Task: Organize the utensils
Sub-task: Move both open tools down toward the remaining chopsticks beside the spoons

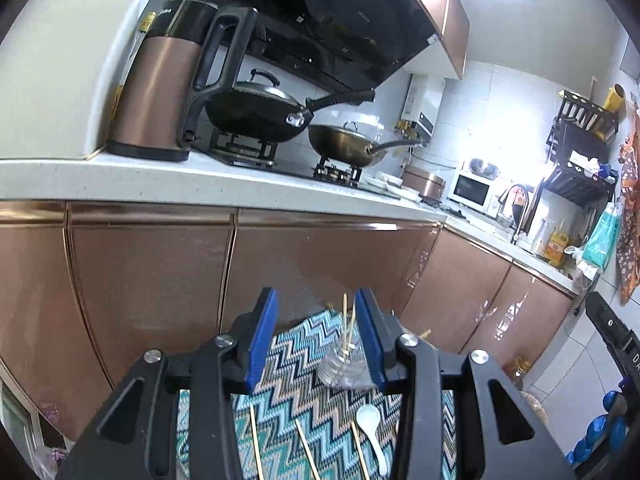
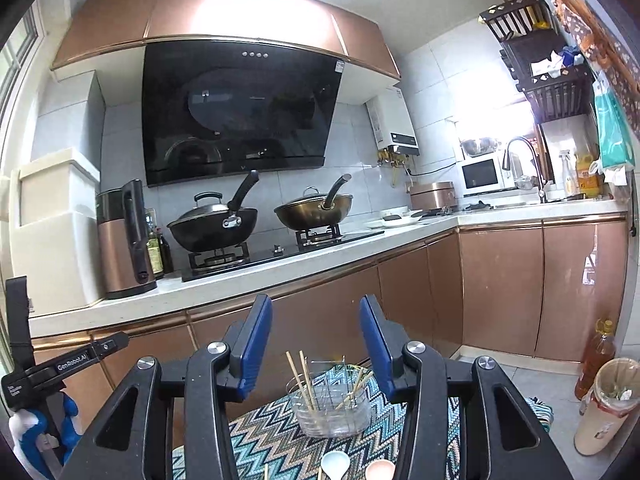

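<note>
A clear utensil holder [image 2: 330,408] stands on a zigzag-patterned cloth [image 2: 272,432] and has several wooden chopsticks [image 2: 306,384] leaning in it. It also shows in the left wrist view [image 1: 346,364]. More chopsticks [image 1: 306,450] and a white spoon [image 1: 374,424] lie loose on the cloth [image 1: 304,364]. A pale blue spoon [image 2: 334,464] and a pink spoon [image 2: 380,472] lie near the right wrist view's bottom edge. My left gripper [image 1: 316,336] is open and empty above the cloth. My right gripper [image 2: 316,344] is open and empty, above and before the holder.
Copper cabinet doors [image 2: 500,280] stand close behind the cloth, under a white countertop [image 2: 280,276] with a kettle [image 2: 124,240], two woks [image 2: 216,224] on a stove and a sink [image 2: 520,200]. A bin [image 2: 604,404] and an oil bottle [image 2: 596,360] stand on the floor at right.
</note>
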### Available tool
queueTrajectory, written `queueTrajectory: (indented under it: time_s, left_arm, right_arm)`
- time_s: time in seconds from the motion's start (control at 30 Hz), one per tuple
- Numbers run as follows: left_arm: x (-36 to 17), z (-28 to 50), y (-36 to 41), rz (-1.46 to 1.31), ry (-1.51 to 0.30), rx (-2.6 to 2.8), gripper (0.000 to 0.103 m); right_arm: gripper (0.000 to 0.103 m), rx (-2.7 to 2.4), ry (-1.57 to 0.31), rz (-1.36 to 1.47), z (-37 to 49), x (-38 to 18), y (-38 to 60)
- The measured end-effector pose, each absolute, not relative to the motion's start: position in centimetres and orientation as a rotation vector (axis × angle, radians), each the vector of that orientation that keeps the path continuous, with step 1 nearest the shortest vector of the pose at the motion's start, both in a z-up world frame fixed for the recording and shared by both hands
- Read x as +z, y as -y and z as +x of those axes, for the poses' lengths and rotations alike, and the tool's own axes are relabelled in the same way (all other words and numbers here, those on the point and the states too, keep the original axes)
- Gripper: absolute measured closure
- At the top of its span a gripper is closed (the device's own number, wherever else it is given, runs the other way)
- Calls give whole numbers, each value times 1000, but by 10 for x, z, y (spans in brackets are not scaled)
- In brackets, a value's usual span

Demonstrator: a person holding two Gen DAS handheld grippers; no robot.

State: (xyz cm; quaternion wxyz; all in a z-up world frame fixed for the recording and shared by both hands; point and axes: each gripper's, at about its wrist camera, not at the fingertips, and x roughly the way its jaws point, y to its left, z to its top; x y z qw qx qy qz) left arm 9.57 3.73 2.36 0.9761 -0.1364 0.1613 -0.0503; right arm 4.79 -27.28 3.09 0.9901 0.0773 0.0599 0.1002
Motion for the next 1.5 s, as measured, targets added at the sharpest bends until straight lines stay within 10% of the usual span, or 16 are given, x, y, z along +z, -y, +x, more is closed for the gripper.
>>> queueTrajectory:
  time_s: [1.5]
  left_arm:
    - [-238, 272, 16, -313, -1308, -200, 67]
  right_arm:
    - [77, 447, -1274, 85, 259, -248, 208]
